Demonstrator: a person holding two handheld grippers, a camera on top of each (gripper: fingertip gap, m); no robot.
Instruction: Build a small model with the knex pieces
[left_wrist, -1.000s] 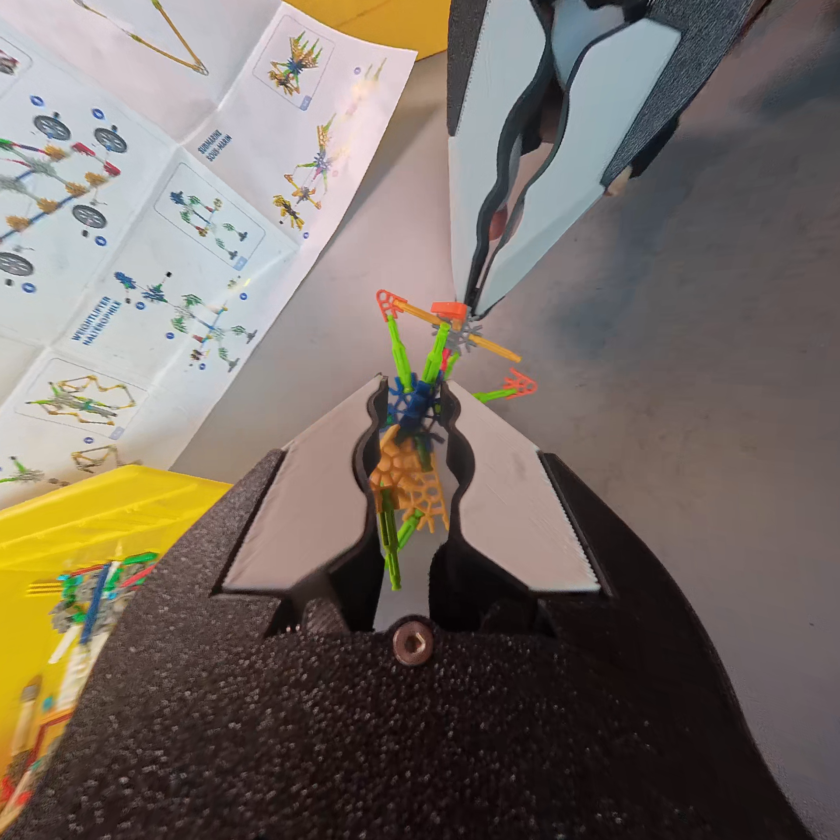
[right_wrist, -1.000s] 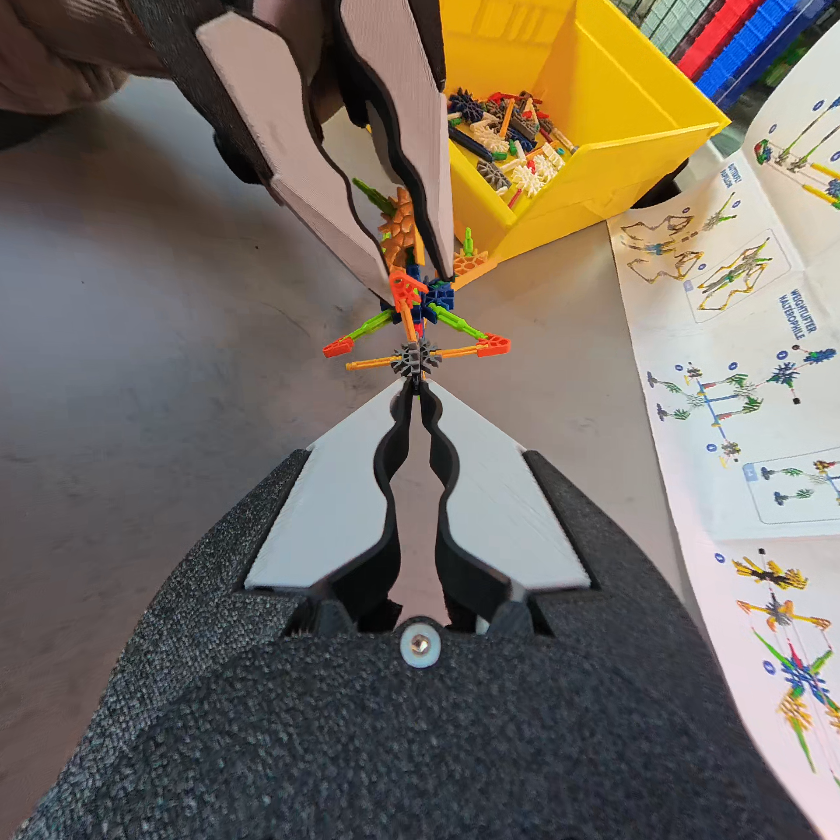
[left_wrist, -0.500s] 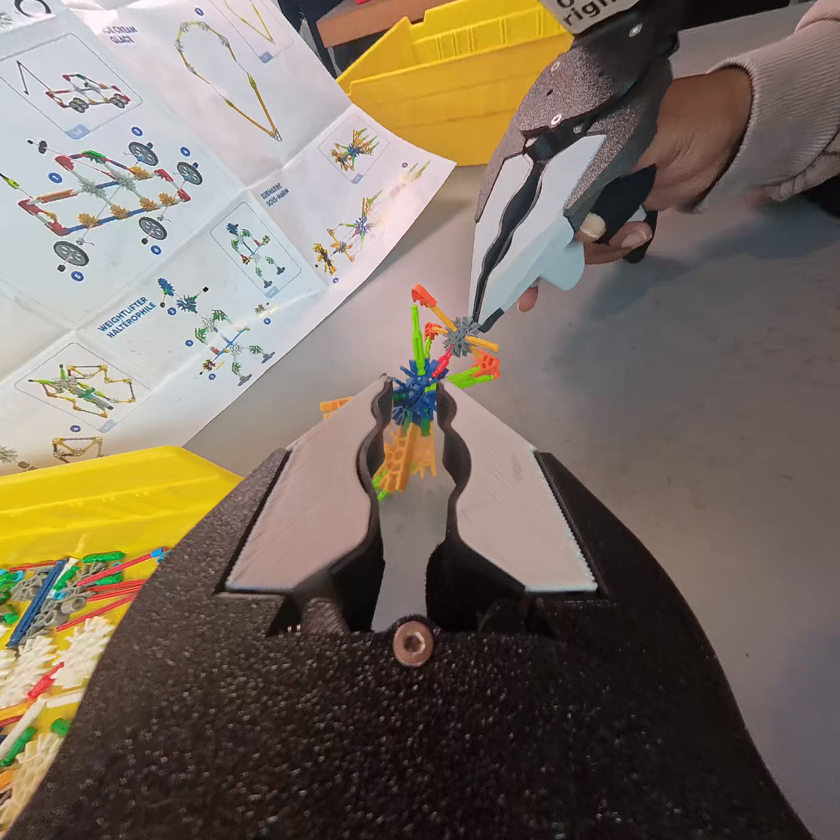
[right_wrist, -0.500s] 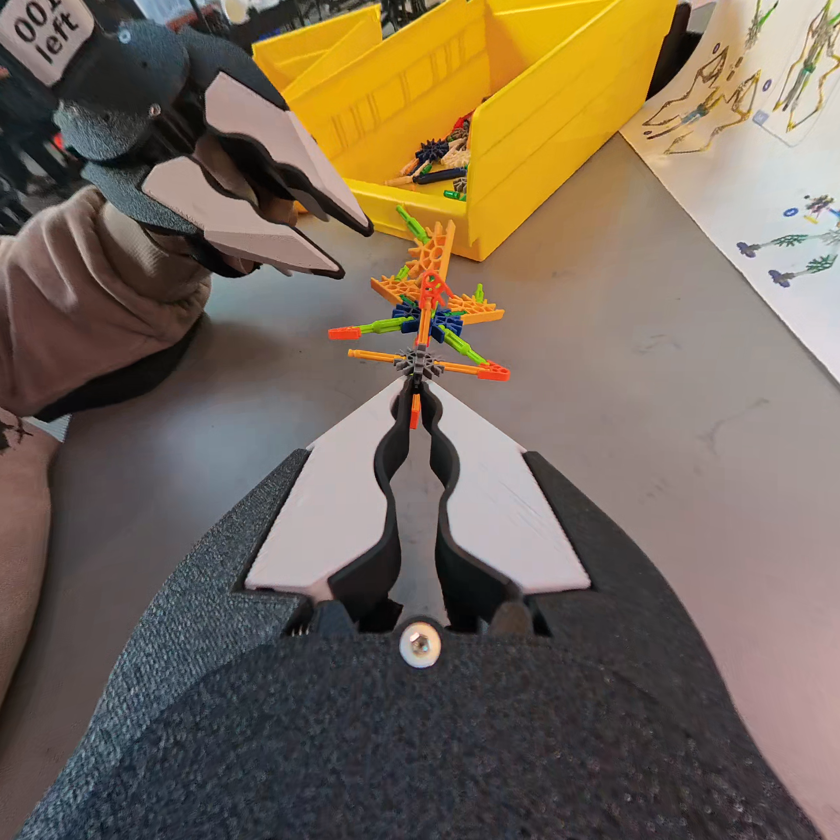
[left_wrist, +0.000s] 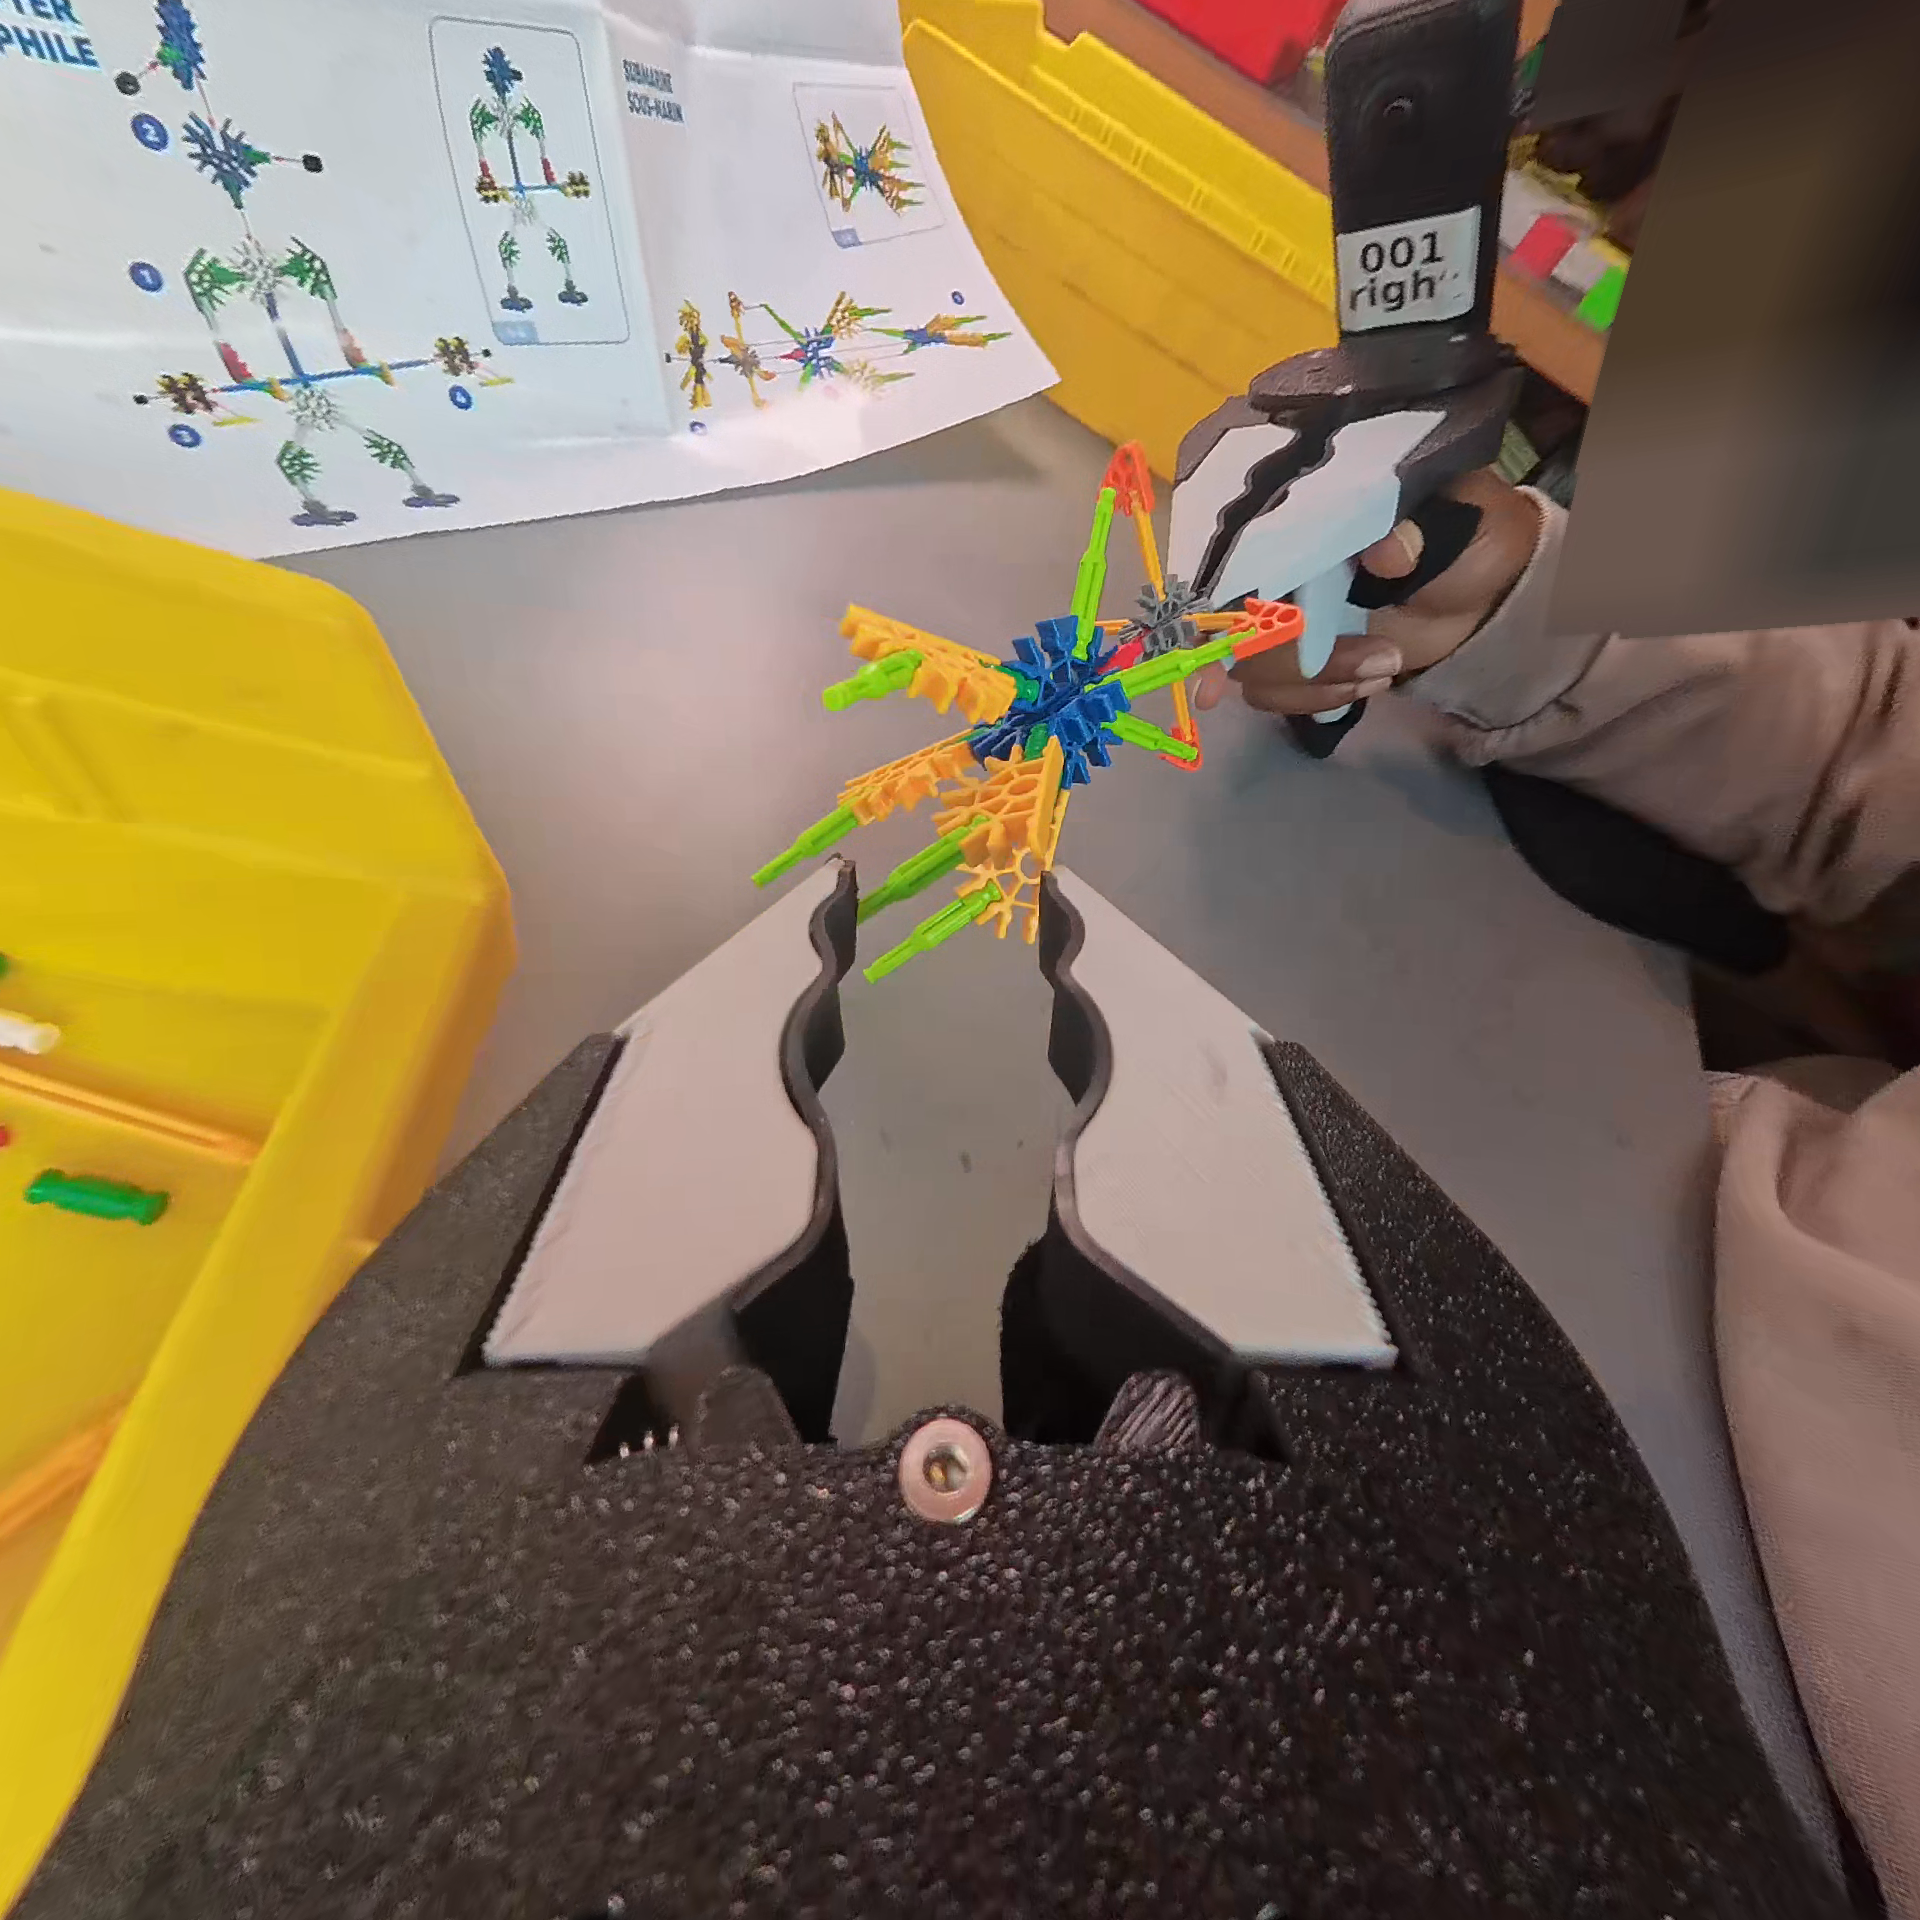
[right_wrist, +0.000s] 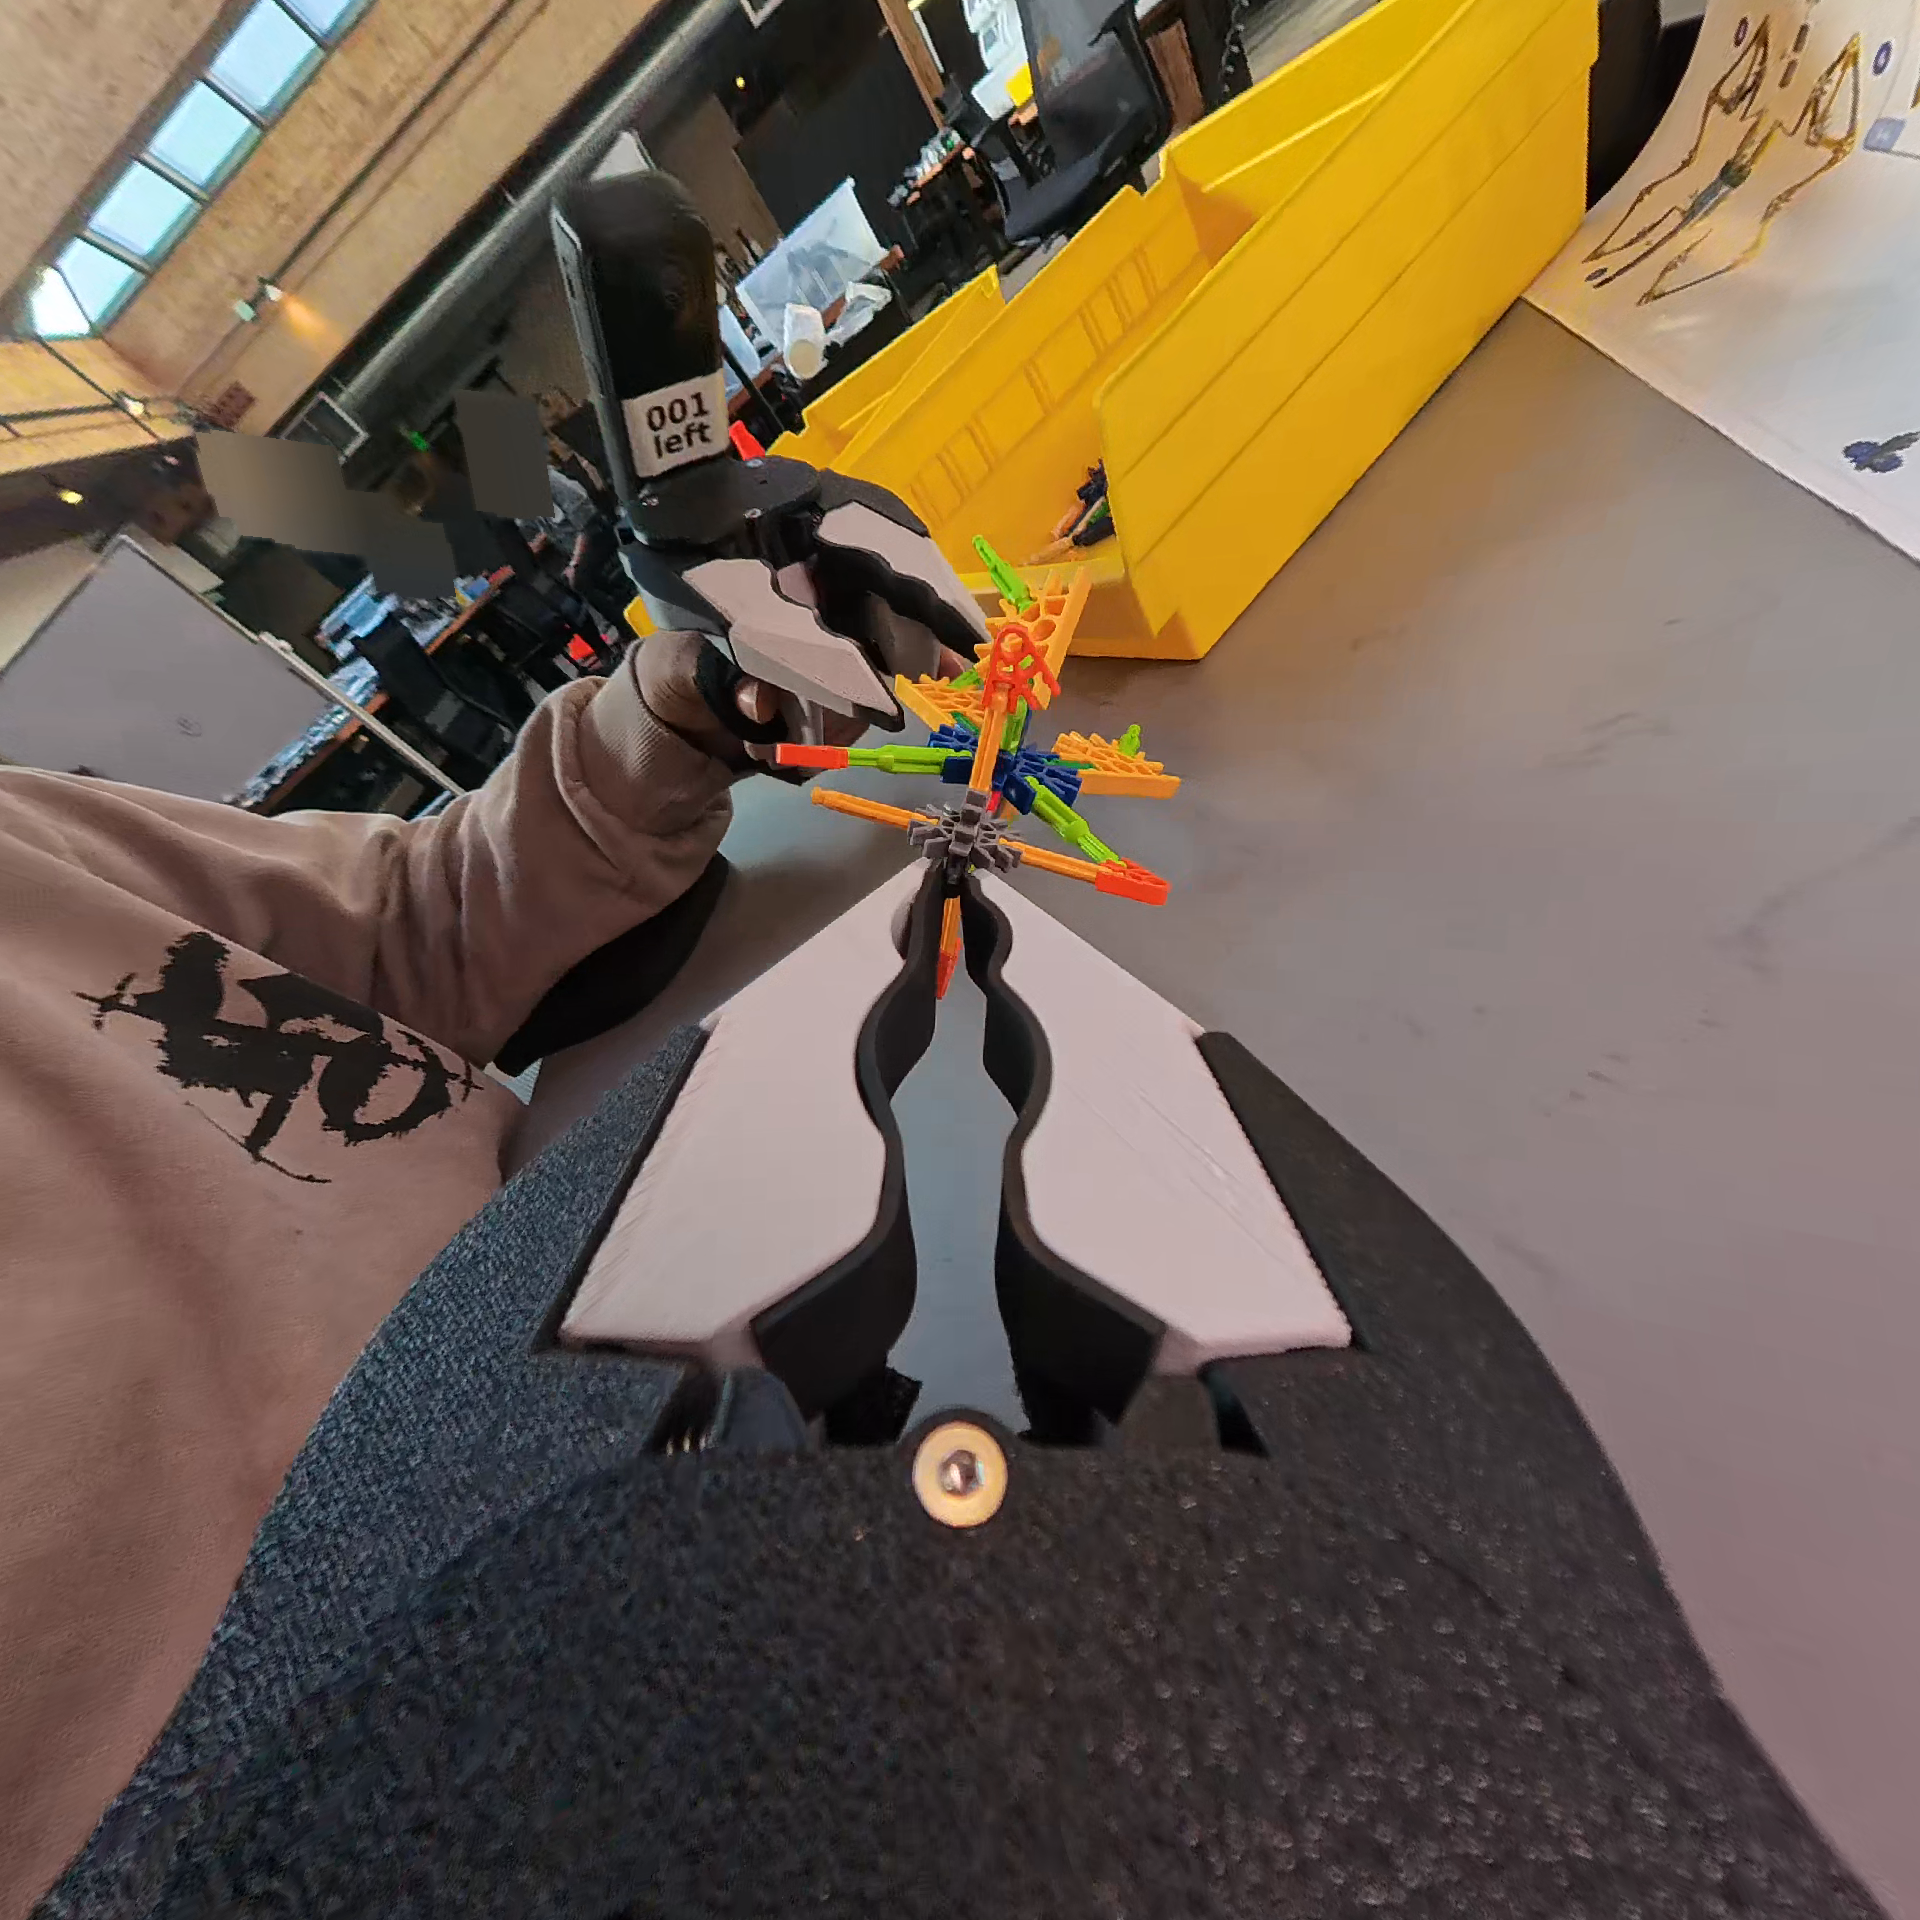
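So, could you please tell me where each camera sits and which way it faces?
Left wrist view: on the left gripper, fingers apart, facing the toy model and right gripper; a sleeve shows.
Right wrist view: on the right gripper, clamped on the model's grey connector, facing the left gripper; sleeves show.
Shared: model, yellow bin.

Each camera sits just behind its own gripper, looking forward along the fingers and down at the grey table (left_wrist: 644, 665). The two views face each other; both show the toy model (left_wrist: 1039, 707) mid-frame, close up, with yellow bins (right_wrist: 1299, 395) behind.
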